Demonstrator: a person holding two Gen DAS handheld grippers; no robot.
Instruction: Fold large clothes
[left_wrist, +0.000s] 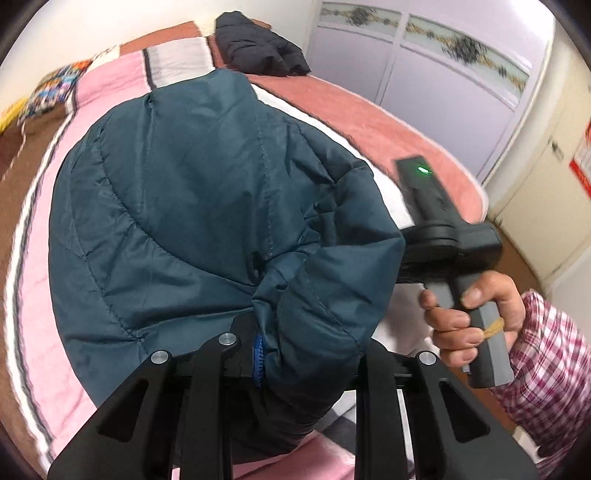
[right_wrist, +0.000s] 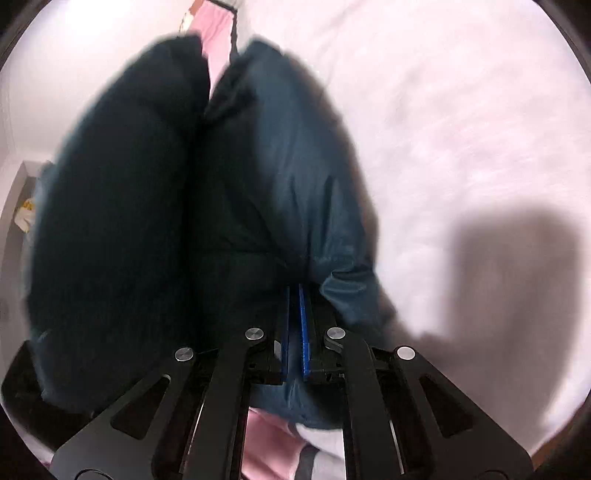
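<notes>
A large dark teal quilted jacket (left_wrist: 192, 206) lies bunched on the bed and fills the left wrist view. My left gripper (left_wrist: 266, 354) is shut on a fold of it at its near edge; fabric drapes over the fingers and only one blue pad (left_wrist: 258, 363) shows. My right gripper (right_wrist: 294, 325) is shut on another part of the same jacket (right_wrist: 280, 177), its blue pads (right_wrist: 305, 332) pinching the cloth. The right gripper's body (left_wrist: 443, 229) and the hand holding it show at the jacket's right side in the left wrist view.
The bed has a pink and white striped cover (left_wrist: 37, 332) and a salmon blanket (left_wrist: 369, 122). A black padded garment (left_wrist: 258, 44) lies at the far end. A lilac wardrobe (left_wrist: 424, 81) stands behind the bed. A white sheet (right_wrist: 461, 129) lies under the right gripper.
</notes>
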